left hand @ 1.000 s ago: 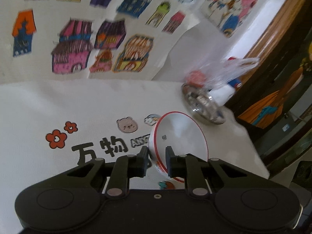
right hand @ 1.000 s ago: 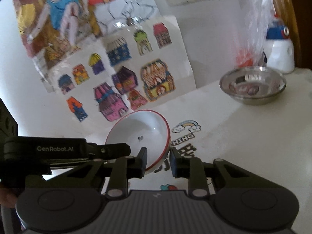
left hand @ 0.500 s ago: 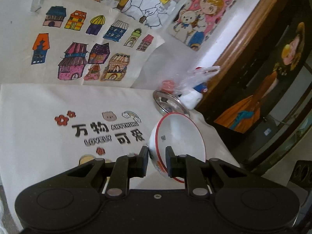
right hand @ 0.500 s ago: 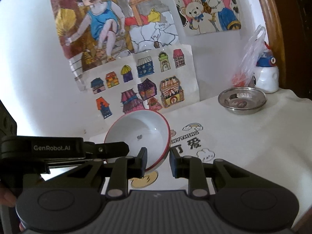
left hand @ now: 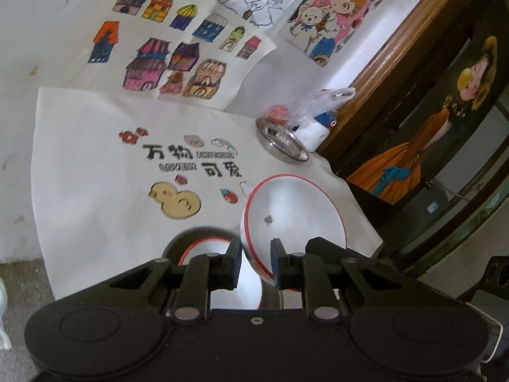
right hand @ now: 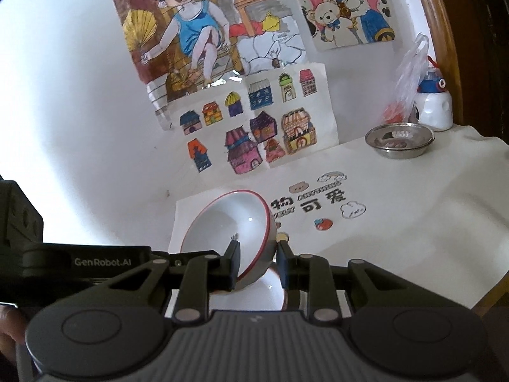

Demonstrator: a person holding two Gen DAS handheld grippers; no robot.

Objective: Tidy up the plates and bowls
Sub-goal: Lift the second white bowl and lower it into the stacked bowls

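Observation:
A white bowl with a red rim (left hand: 296, 210) hangs tilted above the printed tablecloth (left hand: 95, 165). My left gripper (left hand: 256, 250) is shut on its near left wall. The same bowl (right hand: 229, 222) shows in the right wrist view, where my right gripper (right hand: 257, 259) is shut on its right wall. The left gripper's body (right hand: 101, 261) reaches in from the left there. A second red-rimmed white bowl (left hand: 206, 250) stands on the cloth directly under the held one, also seen as the lower bowl (right hand: 248, 296), mostly hidden by the fingers.
A steel bowl (left hand: 281, 140) stands at the far right corner, with a plastic bag (left hand: 318, 102) and a white and blue figure-shaped bottle (right hand: 434, 108) behind it. Drawings cover the wall. The table's right edge (left hand: 356, 197) drops off beside dark wooden furniture.
Both grippers drew back toward the table's near edge with the bowl held between them. The second bowl has come into view beneath it.

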